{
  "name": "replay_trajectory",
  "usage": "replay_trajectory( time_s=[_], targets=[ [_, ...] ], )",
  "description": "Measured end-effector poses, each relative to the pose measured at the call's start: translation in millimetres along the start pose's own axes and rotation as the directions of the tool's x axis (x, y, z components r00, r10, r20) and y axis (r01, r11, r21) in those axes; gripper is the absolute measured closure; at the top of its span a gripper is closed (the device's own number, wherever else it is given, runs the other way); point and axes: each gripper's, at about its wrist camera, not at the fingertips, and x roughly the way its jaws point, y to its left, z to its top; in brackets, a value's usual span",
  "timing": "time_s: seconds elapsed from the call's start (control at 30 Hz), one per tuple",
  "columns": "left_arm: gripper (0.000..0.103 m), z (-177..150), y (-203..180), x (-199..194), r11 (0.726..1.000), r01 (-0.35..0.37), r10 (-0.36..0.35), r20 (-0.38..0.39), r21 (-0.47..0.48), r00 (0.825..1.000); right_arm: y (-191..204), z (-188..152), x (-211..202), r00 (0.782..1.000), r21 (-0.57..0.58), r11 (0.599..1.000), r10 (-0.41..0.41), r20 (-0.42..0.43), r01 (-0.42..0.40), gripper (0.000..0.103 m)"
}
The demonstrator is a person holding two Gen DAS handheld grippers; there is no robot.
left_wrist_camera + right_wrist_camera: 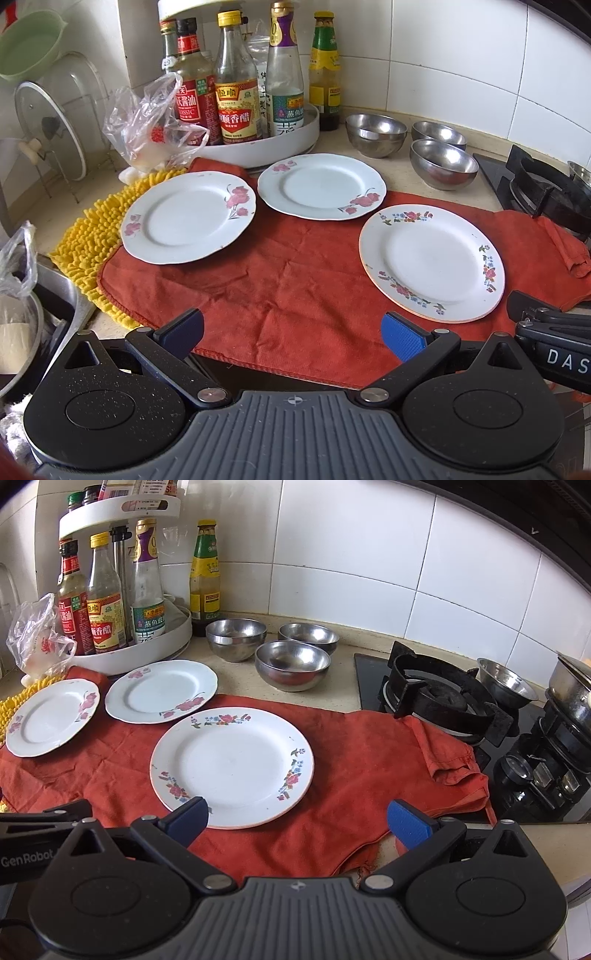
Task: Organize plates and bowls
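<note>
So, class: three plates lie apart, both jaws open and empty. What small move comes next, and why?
Probably ease the right gripper forward onto the near rim of the round white multicolour-flowered plate; it lies closest, just ahead of the open jaws.

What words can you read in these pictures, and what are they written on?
"DAS", cut off by the edge: right gripper body.
"GenRobot": left gripper body.
"CLASSIC", first letter hidden: red-label sauce bottle.
"恒顺香醋": yellow-cap vinegar bottle.
"蒸鱼豉", partly seen: purple-label bottle.
Green-label bottle: print too small to read.
Plates and bowls: no words.
</note>
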Motion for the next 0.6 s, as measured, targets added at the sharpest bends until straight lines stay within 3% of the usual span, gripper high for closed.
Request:
replay_trajectory(
  time_s=[0.6],
  targets=[
    [0.0, -5.4, 3.4, -7.4, 1.0, 0.002, -0.002, 0.004, 0.009, 1.0, 2.9, -6.9, -8.1, 1.0, 0.007, 1.0, -0.001, 0.004, 0.001, 0.0]
  ],
)
